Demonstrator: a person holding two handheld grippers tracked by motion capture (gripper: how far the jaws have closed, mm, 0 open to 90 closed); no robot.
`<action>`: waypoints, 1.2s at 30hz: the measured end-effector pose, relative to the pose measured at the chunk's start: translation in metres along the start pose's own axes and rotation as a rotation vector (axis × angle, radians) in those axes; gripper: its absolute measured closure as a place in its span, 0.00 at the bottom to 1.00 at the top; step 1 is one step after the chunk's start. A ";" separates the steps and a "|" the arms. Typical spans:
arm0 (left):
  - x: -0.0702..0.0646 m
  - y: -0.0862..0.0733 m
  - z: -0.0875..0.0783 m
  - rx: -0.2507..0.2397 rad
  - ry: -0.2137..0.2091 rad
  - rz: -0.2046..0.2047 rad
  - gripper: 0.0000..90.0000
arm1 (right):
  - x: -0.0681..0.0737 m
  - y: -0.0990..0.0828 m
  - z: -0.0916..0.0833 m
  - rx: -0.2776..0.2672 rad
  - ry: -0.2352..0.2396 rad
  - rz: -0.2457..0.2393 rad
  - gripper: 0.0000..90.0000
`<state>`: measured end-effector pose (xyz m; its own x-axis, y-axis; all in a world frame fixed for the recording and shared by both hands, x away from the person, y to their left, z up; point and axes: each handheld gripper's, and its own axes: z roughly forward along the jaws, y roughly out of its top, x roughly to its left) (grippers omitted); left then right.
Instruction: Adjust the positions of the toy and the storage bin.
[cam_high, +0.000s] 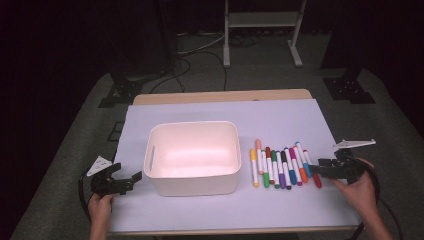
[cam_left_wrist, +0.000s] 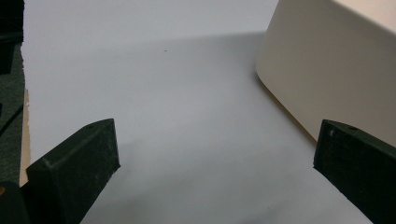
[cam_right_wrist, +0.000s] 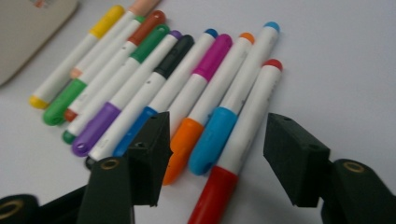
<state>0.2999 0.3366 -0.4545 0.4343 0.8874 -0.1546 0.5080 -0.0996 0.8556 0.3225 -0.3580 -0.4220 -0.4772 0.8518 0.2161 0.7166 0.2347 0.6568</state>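
Markers (cam_high: 280, 167) beside bin (cam_high: 192, 186) (bin empty).

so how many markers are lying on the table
10 markers, side by side in one row on the white sheet, right of the white bin. The red marker lies between the right hand-held gripper's open jaws.
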 end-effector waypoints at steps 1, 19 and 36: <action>0.000 0.000 0.000 0.000 0.000 0.000 0.00 | 0.000 0.000 0.000 0.000 0.000 0.000 0.49; 0.000 0.000 0.000 -0.003 0.000 0.003 0.00 | -0.011 0.011 0.025 0.097 -0.129 0.061 0.73; 0.000 0.000 0.000 -0.005 -0.001 0.003 0.00 | -0.010 0.012 0.018 0.128 -0.177 0.057 0.84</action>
<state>0.2994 0.3367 -0.4545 0.4366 0.8867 -0.1521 0.5031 -0.1005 0.8584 0.3448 -0.3555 -0.4295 -0.3458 0.9315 0.1129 0.8036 0.2319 0.5481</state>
